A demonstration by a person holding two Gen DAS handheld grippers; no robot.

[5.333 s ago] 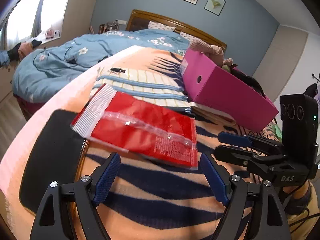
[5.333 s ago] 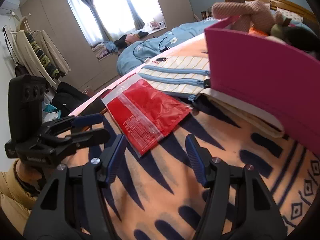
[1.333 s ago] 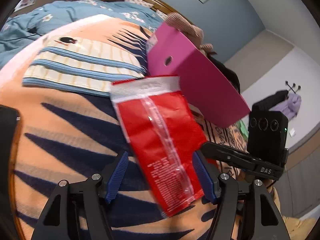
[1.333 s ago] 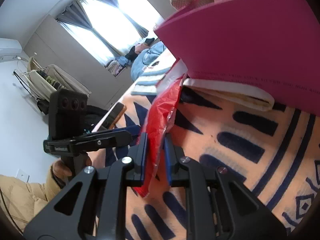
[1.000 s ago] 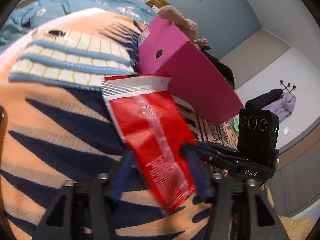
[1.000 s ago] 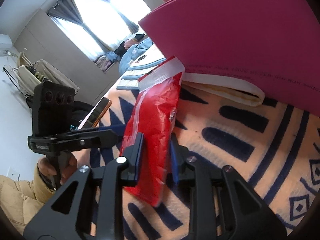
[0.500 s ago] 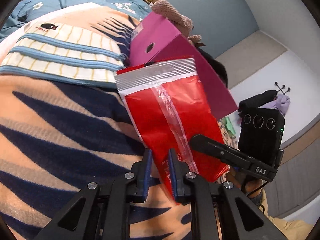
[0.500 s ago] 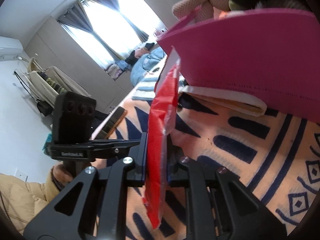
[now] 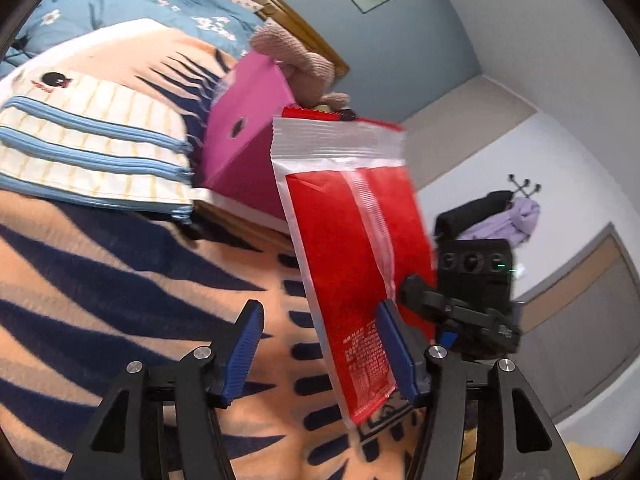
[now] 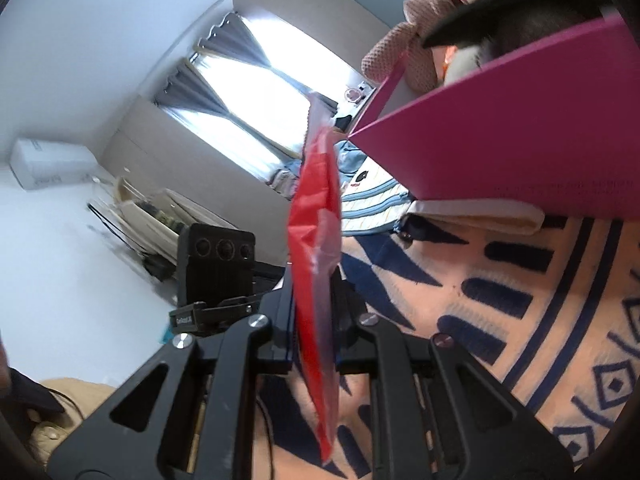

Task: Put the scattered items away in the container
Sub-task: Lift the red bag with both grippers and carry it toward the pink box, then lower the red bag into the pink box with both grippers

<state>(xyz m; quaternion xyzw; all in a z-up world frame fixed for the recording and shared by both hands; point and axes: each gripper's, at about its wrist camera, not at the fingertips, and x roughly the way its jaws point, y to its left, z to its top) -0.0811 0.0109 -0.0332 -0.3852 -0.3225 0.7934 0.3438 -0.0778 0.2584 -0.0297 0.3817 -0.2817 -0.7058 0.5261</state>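
The flat red plastic snack packet (image 10: pixel 316 240) hangs upright in the right gripper (image 10: pixel 312 344), clamped at its lower part. Judged light, limp and slippery: grip near an edge seam. The left gripper (image 9: pixel 320 344) stands wide open, empty. The magenta cardboard box (image 10: pixel 520 136) lies at 2 o'clock.

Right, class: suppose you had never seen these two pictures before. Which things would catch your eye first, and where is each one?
First, the red packet, held upright in the air above the striped blanket, clamped in the right gripper. Behind it stands the pink box with a plush toy poking out of the top. The left gripper is open in the foreground, holding nothing.
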